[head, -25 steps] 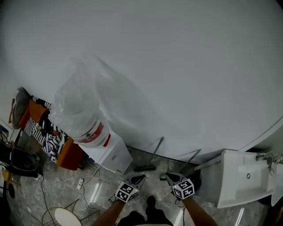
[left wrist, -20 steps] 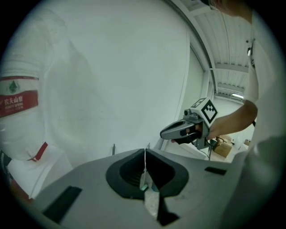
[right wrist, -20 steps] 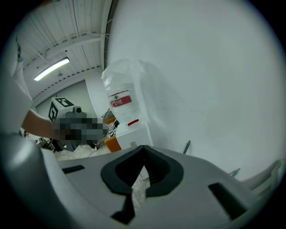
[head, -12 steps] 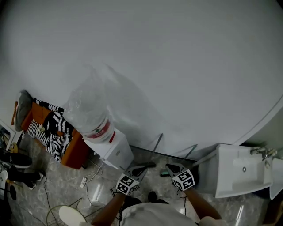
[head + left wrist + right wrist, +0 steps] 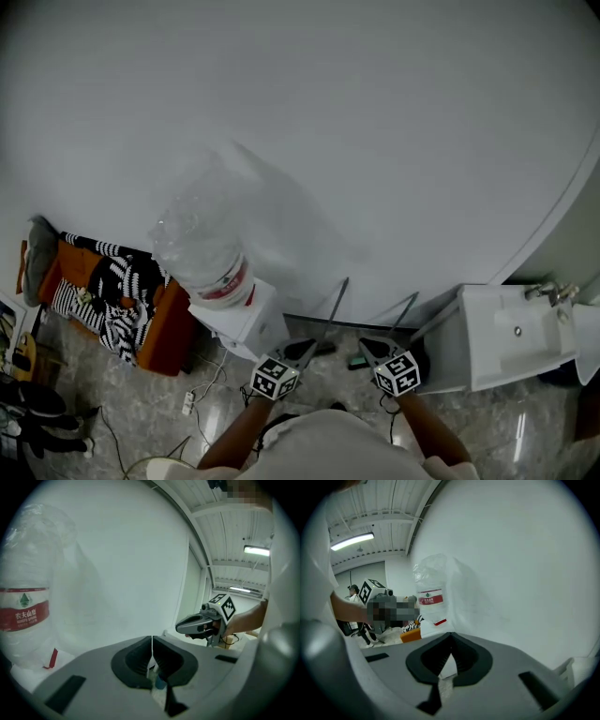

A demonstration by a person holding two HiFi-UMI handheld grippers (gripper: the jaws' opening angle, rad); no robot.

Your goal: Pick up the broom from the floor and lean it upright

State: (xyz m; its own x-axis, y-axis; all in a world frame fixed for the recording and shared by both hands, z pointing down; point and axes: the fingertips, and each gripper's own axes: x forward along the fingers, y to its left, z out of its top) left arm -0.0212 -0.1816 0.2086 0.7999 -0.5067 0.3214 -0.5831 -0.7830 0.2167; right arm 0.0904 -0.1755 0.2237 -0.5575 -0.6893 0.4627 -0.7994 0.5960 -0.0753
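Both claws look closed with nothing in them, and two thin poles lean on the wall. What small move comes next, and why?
Probably draw both grippers gently back. The left gripper and right gripper are shut and empty. One pole and a second pole already lean on the wall just ahead of them. I see no broom lying down, so a nudge would only risk toppling them.

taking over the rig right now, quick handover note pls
Left gripper: jaws shut, empty.
Right gripper: jaws shut, empty.
Things: a left handle and a right handle lean upright on the wall, between the water dispenser and the sink. Can't tell which is the broom.
Done: leaning looks finished.
Left: check that it stands steady.
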